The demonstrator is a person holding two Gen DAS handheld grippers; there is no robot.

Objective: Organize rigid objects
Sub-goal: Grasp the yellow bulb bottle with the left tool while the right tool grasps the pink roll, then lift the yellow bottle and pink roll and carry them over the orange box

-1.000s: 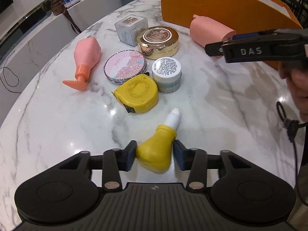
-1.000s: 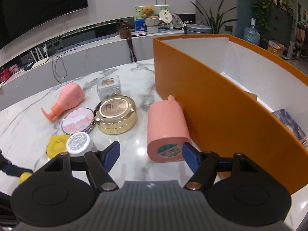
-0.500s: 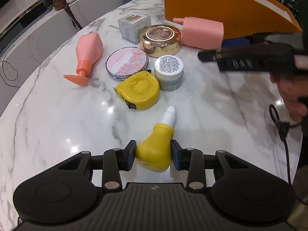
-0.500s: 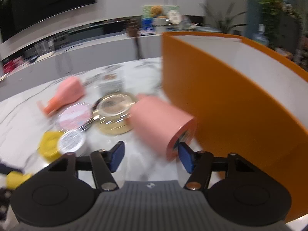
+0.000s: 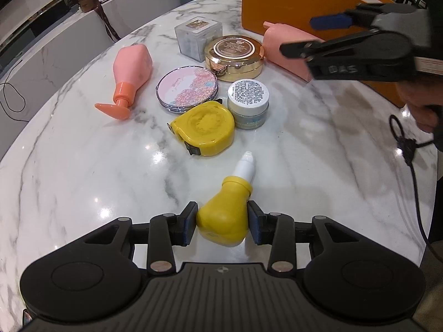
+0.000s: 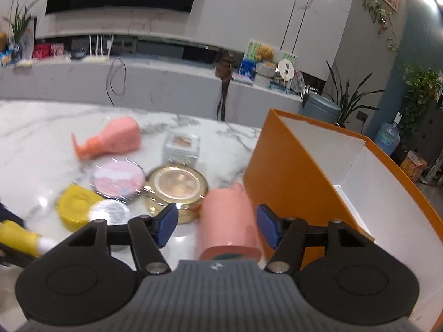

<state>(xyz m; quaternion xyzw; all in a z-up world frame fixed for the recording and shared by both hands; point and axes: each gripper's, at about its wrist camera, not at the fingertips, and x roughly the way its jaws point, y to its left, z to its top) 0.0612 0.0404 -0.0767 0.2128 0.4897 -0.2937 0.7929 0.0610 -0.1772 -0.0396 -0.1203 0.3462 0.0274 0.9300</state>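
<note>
A small yellow bottle with a white nozzle lies on the marble table. My left gripper has a pad on each side of its body, and the jaws are easing open. A pink cylindrical container lies on its side against the orange box. My right gripper straddles the container with its jaws opening, and there is a gap at the left pad. In the left wrist view the right gripper hovers over the pink container.
A pink pump bottle, a floral compact, a gold round case, a white-lidded jar, a yellow tape measure and a clear small box cluster mid-table. The orange box stands behind them with its top uncovered.
The right gripper has rolled and narrowed around the pink container, which has swung away from its first pose beside the box. The left gripper stays on the yellow bottle.
</note>
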